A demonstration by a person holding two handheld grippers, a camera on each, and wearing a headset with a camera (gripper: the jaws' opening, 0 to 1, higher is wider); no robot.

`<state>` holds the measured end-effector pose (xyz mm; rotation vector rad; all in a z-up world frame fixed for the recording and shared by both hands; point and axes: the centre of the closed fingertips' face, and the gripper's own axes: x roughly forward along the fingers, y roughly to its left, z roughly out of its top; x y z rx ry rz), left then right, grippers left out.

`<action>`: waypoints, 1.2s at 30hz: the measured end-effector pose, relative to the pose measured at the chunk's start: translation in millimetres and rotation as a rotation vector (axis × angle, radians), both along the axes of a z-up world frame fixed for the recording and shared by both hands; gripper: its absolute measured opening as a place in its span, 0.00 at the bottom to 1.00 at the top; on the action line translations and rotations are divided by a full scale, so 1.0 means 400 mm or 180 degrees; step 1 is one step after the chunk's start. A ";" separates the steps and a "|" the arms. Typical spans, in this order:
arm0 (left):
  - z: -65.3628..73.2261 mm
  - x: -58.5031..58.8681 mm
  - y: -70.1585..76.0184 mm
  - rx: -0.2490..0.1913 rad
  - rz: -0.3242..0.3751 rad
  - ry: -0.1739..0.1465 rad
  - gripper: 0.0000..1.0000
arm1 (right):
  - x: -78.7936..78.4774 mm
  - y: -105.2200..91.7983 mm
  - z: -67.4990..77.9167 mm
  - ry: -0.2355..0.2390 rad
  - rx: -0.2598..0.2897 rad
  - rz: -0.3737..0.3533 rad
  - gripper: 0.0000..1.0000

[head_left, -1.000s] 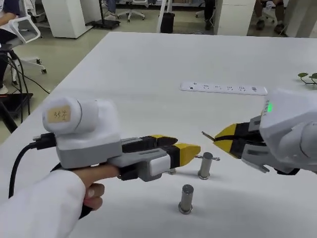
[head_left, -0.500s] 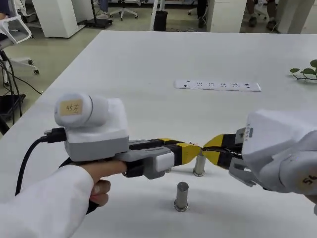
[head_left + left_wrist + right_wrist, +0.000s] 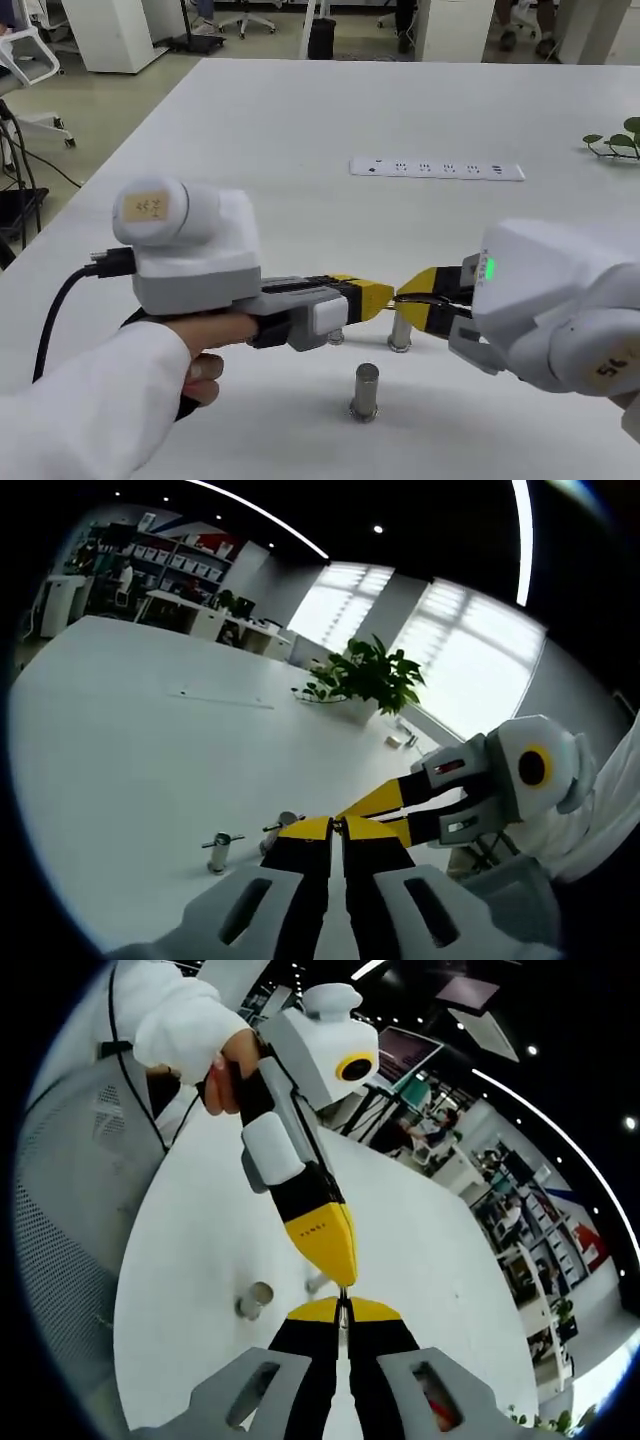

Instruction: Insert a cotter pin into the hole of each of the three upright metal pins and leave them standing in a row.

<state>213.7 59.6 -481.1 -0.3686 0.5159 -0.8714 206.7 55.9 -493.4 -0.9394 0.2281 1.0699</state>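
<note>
Holds the left gripper (image 3: pixel 380 296) in a white-sleeved hand (image 3: pixel 205 345), jaws pressed together, nothing made out between them. Meets the right gripper (image 3: pixel 405 298) tip to tip just above the middle pin (image 3: pixel 400 337). Right jaws closed on a thin cotter pin (image 3: pixel 343 1303), barely a dark line at the tips. Hides the middle pin's head behind the yellow jaws. Leaves the front pin (image 3: pixel 365 390) standing free on the white table (image 3: pixel 300 140), nearer the person. Covers most of a third pin (image 3: pixel 336 338) with the left gripper's body. Shows, in the left gripper view, one upright pin (image 3: pixel 221 852) with a cross-piece through its head; cannot tell which of the three.

Bears a tan sticker (image 3: pixel 143 208) atop the left gripper, handwriting starting like "55", the rest unreadable. Carries small black lettering (image 3: pixel 318 1228) on the left gripper's yellow jaw, too small to read. Farther back on the table, a white power strip (image 3: pixel 437 169).
</note>
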 end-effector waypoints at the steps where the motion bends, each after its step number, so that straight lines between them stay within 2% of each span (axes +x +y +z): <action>1: 0.000 0.000 0.000 0.0005 -0.0008 -0.0003 0.00 | 0.000 0.000 0.000 0.0010 0.0007 0.0002 0.00; 12: -0.006 -0.003 0.001 0.0090 -0.0063 -0.0027 0.00 | 0.002 0.007 0.004 -0.0002 0.0015 0.0010 0.00; 13: -0.006 -0.003 0.002 0.0093 -0.0067 -0.0019 0.00 | 0.002 0.007 0.004 -0.0002 0.0012 0.0013 0.00; 14: -0.010 -0.005 0.002 0.0078 -0.0067 0.0061 0.00 | 0.001 0.008 0.001 0.0004 0.0005 0.0018 0.00; 15: -0.012 -0.006 0.002 0.0072 -0.0075 0.0100 0.00 | 0.000 0.008 0.000 0.0010 0.0000 0.0020 0.00; 20: -0.018 -0.010 0.004 0.0139 -0.0111 0.0087 0.00 | -0.004 0.011 -0.007 0.0042 -0.0028 0.0047 0.00; 26: -0.020 -0.016 0.007 0.0241 -0.0152 0.0031 0.00 | -0.013 0.015 -0.011 0.0145 0.0013 0.0092 0.00; 29: -0.022 -0.023 0.009 0.0246 -0.0190 0.0053 0.00 | -0.017 0.013 -0.013 0.0262 0.0088 0.0082 0.01; 31: -0.024 -0.027 0.015 0.0310 -0.0214 0.0005 0.00 | -0.020 0.014 -0.011 0.0297 0.0155 0.0120 0.04; 33: -0.023 -0.030 0.020 0.0334 -0.0224 -0.0015 0.00 | -0.022 0.008 -0.015 0.0438 0.0212 0.0065 0.10; 36: -0.018 -0.034 0.028 0.0337 -0.0251 -0.0050 0.00 | -0.020 -0.003 -0.021 0.0551 0.0242 0.0038 0.12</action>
